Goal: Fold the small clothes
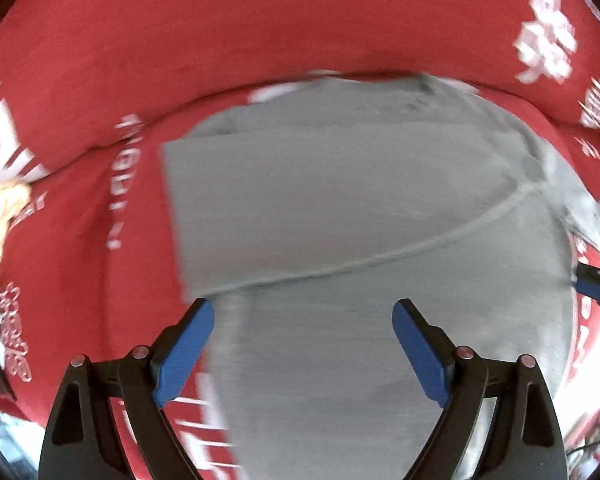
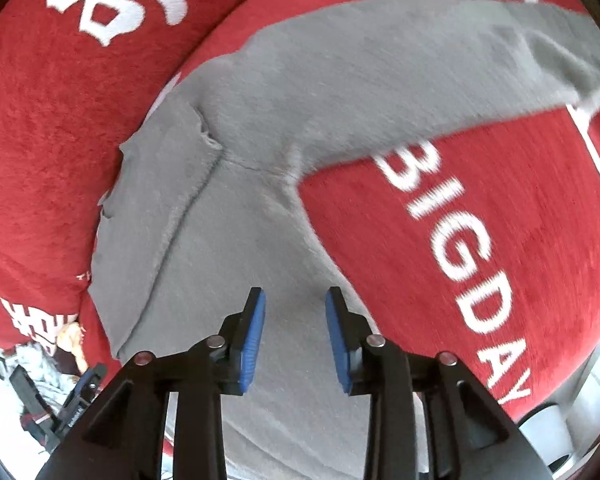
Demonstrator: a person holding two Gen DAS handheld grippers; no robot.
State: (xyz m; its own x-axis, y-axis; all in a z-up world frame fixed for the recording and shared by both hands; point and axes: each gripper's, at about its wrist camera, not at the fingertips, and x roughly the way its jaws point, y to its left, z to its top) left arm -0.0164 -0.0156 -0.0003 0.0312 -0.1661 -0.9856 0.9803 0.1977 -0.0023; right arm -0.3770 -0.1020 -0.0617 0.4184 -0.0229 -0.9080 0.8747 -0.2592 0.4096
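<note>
Past the frame edge, the grey garment (image 2: 284, 92) sleeve blurs out.

Flat grey garment (image 1: 360, 208) over red blanket (image 1: 180, 40); open room above both; raised blanket fold (image 2: 52, 128) behind.

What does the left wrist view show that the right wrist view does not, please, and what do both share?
Only the left wrist view shows the left claw, jaws wide and empty, above a straight folded edge of the grey garment. Only the right wrist view shows the right claw, jaws narrower with nothing between them, the sleeve stretching towards the upper right, and the white BIGDAY lettering. Both show the grey garment lying on the red blanket with white print.
</note>
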